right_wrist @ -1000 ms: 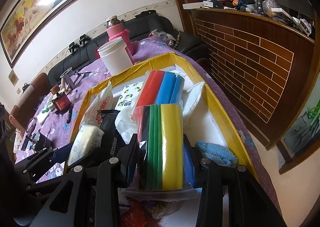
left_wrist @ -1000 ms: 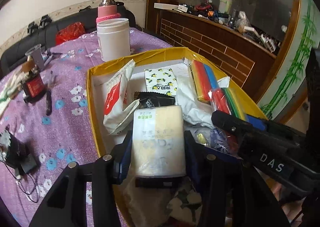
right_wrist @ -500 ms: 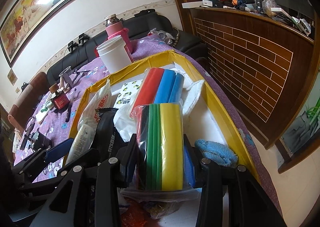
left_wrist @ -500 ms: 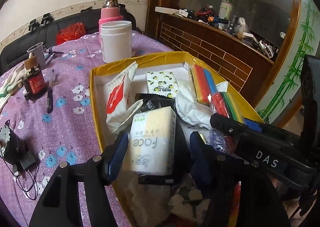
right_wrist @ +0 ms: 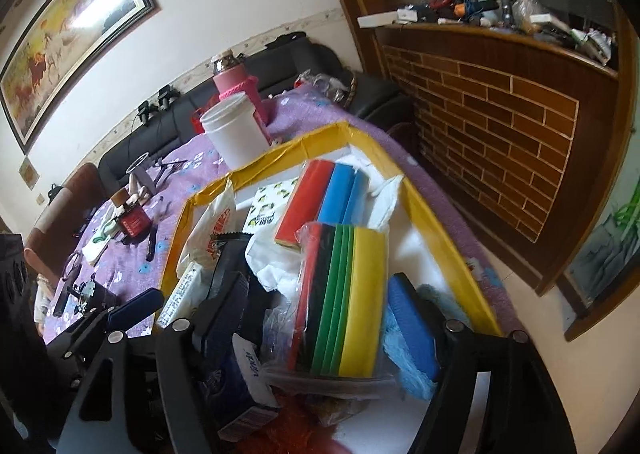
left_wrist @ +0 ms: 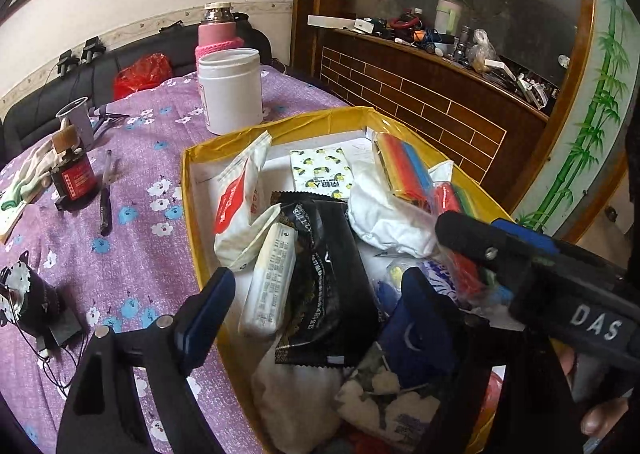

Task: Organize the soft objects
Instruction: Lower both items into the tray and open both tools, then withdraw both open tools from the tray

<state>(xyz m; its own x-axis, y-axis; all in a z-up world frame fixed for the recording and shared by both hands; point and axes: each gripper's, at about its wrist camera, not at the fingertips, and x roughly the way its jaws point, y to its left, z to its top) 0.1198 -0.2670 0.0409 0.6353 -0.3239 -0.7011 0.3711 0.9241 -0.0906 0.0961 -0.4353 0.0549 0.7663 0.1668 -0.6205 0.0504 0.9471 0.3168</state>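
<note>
A yellow-rimmed box [left_wrist: 188, 214] [right_wrist: 440, 238] holds several soft packs. My left gripper [left_wrist: 316, 310] hangs over its near end with jaws opening. A white and yellow tissue pack [left_wrist: 272, 278] lies on its edge between them, leaning on a black packet [left_wrist: 324, 274], and neither pad touches it. The jaws of my right gripper [right_wrist: 320, 318] are also opening around a bagged stack of coloured sponges [right_wrist: 348, 302], which rests in the box free of the pads. A second sponge pack [right_wrist: 328, 198] lies farther back.
A white jar [left_wrist: 232, 90] and a pink flask [left_wrist: 218, 34] stand just beyond the box on the purple flowered cloth. A red bottle [left_wrist: 74, 178] and a pen [left_wrist: 106, 198] lie to the left. A blue cloth [right_wrist: 412, 370] sits by the right finger. A brick-patterned wooden counter runs along the right.
Both grippers have spread their jaws. The tissue pack left the left pads and tipped onto its edge in the box. The sponge stack is let go and sits in the box.
</note>
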